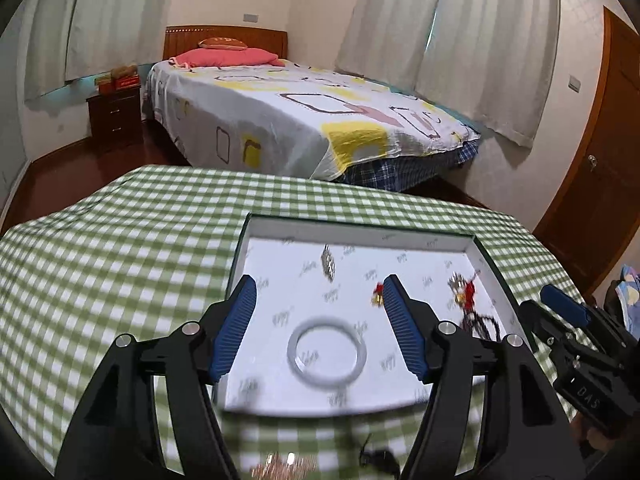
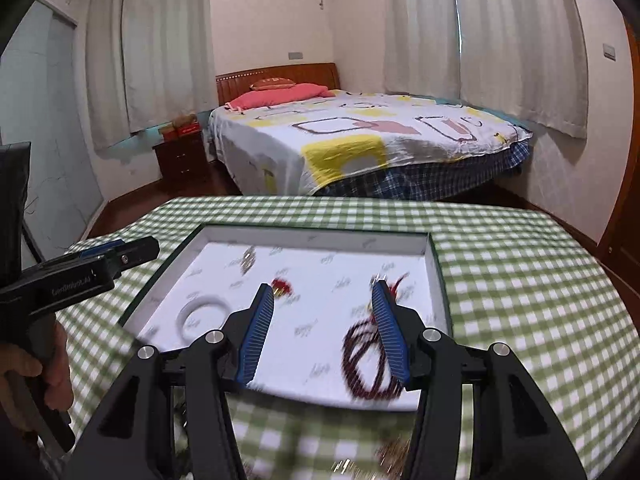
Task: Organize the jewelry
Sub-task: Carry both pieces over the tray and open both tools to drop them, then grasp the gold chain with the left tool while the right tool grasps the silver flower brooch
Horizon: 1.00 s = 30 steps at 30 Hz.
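A shallow white box (image 1: 256, 224) (image 2: 431, 264) lies on the green checked tablecloth. In it are a pale bangle (image 1: 327, 351) (image 2: 202, 310), a silver piece (image 1: 329, 266) (image 2: 247, 261), a small red and gold charm (image 1: 377, 295) (image 2: 282, 286), a red and gold ornament (image 1: 464, 290) (image 2: 394, 286) and a dark bead string (image 1: 482, 326) (image 2: 370, 364). My left gripper (image 1: 320, 290) is open above the bangle and holds nothing. My right gripper (image 2: 323, 294) is open over the box, its right finger by the bead string. Each gripper shows at the edge of the other's view, the right (image 1: 560, 300), the left (image 2: 120, 250).
Blurred gold jewelry (image 1: 280, 466) (image 2: 384, 460) and a small dark item (image 1: 378, 458) lie on the cloth (image 1: 120, 264) (image 2: 520, 280) in front of the box. Behind the table stand a bed (image 1: 304, 120), a nightstand (image 1: 116, 118) and a door (image 1: 600, 184).
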Motion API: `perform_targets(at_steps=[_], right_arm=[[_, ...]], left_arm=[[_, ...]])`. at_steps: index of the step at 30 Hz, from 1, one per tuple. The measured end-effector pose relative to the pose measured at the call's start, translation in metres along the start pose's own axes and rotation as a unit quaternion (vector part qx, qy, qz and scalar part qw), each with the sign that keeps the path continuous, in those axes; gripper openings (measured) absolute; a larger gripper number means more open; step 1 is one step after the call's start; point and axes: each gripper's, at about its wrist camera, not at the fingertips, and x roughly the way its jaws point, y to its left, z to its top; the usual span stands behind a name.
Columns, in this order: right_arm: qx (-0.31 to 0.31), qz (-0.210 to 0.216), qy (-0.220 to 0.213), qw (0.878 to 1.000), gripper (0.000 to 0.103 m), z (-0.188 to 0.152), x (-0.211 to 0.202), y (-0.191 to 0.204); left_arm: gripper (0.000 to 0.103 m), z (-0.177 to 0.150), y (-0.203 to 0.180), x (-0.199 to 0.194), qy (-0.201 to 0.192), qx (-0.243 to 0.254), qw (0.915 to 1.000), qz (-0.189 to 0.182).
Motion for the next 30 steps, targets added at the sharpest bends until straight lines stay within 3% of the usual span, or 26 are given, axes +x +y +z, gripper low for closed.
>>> perform_targets(at_steps=[14,23,30], right_arm=[[-0.002,0.02,0.062,0.998,0.051,-0.066,-0.021,0.038],[-0.012,0.005,0.101,0.995,0.05,-0.082,-0.008,0.045],[-0.014,0.003,0.15,0.989,0.038,-0.093,0.01,0.048]], left_arm=[[0.064,-0.065,0.013,-0.059,0.032,0.017,0.9992,0.015],[0.064,-0.09,0.058,-0.079,0.058,-0.001,0.9967,0.057],[0.064,-0.099,0.075,-0.076,0.073,-0.02,0.9951,0.063]])
